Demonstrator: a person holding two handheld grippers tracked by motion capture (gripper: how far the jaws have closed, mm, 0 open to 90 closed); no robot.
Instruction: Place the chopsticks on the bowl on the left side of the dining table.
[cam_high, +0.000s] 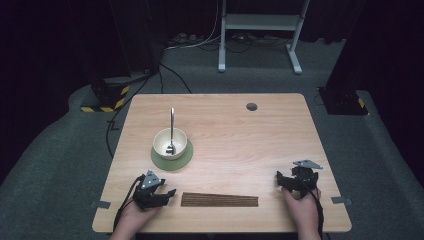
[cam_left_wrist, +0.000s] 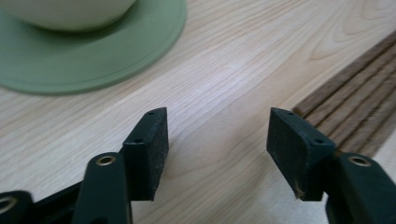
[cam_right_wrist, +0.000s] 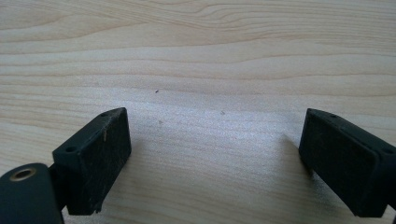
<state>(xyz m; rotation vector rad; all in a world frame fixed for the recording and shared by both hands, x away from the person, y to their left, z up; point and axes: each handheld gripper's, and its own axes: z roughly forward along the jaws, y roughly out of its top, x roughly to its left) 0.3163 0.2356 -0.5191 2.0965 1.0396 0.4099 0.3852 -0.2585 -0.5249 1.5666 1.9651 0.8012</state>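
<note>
Two black grippers low on wood-grain table (cam_high: 260, 130): left gripper (cam_high: 172, 192) jaws apart, nothing between; one ribbed dark slat mat (cam_high: 219, 200) just beside it; one cream bowl (cam_high: 170, 142) with one steel spoon (cam_high: 171, 131) on round green coaster (cam_high: 172, 159) beyond; right gripper (cam_high: 278, 176) jaws spread wide, empty.

Table (cam_high: 235, 150): pale wood-grain top, smooth, satin sheen. Strip (cam_high: 219, 200) at lower centre: dark brown, ribbed lengthwise, matt. Bowl (cam_high: 164, 142): cream, glazed-looking, smooth. Saucer (cam_high: 184, 157) beneath: green, matt, smooth. Spoon (cam_high: 171, 131): polished metal. Left gripper (cam_left_wrist: 217, 135) pads: black, matt, finely textured, like those of the right gripper (cam_right_wrist: 215, 154).
</note>
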